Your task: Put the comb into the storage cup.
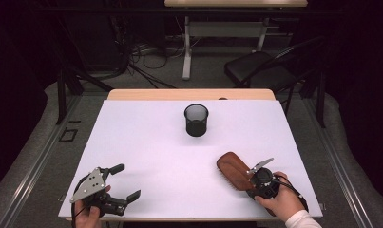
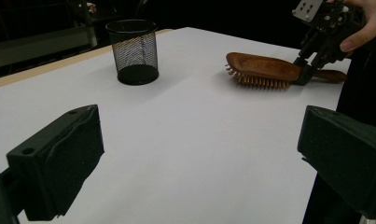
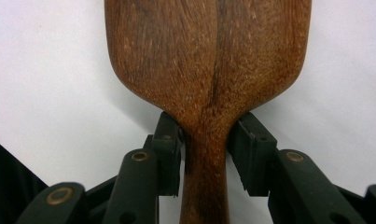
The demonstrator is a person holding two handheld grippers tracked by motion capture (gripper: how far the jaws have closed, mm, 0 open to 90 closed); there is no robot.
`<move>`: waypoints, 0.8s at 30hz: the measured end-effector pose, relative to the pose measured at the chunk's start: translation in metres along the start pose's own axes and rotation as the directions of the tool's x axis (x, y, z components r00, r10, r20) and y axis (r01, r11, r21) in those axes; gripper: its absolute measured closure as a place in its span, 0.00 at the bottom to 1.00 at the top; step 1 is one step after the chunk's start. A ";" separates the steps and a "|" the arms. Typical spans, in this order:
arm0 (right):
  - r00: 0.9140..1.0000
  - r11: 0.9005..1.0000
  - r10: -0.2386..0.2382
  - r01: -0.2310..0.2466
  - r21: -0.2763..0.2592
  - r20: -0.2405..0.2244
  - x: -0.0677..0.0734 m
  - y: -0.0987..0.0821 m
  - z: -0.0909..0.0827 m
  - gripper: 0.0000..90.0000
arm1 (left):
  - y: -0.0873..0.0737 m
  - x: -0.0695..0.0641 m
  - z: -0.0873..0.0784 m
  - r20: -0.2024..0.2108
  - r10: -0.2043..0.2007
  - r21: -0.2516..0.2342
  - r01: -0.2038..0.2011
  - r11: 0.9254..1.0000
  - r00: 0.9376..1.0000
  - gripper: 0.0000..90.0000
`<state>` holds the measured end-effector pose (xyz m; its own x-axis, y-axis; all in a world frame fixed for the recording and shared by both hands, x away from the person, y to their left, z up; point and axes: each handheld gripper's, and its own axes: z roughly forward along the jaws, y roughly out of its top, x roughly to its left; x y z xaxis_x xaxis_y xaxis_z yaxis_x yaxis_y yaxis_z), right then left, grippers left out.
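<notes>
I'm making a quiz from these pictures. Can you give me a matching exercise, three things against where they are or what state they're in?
Things:
1. hairbrush
2. mesh cup
3. left gripper

States:
A. upright at the table's far middle
B. open, nothing between its jaws
C. bristles down, its handle neck between the right gripper's jaws

Pairs: 1-C, 2-A, 3-B
</notes>
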<state>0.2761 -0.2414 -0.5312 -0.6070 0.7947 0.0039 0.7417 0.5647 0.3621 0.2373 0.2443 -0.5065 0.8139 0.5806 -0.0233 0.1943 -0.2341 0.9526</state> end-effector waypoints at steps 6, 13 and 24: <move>1.000 1.000 -0.009 0.009 0.025 0.007 0.001 0.001 -0.002 0.74 | 0.000 0.000 0.000 -0.002 0.000 0.000 0.000 1.000 1.000 0.00; 1.000 1.000 0.001 -0.001 0.003 0.004 0.001 0.001 0.000 0.76 | 0.000 0.000 0.000 -0.002 0.001 0.000 -0.001 1.000 1.000 0.00; 1.000 1.000 -0.009 0.009 0.013 0.004 0.001 0.001 -0.001 0.78 | 0.000 0.000 0.000 0.000 0.000 0.001 0.000 1.000 1.000 0.00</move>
<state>0.2760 -0.2407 -0.5305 -0.6123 0.7906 -0.0033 0.7399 0.5745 0.3501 0.2374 0.2443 -0.5066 0.8142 0.5801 -0.0234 0.1945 -0.2346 0.9524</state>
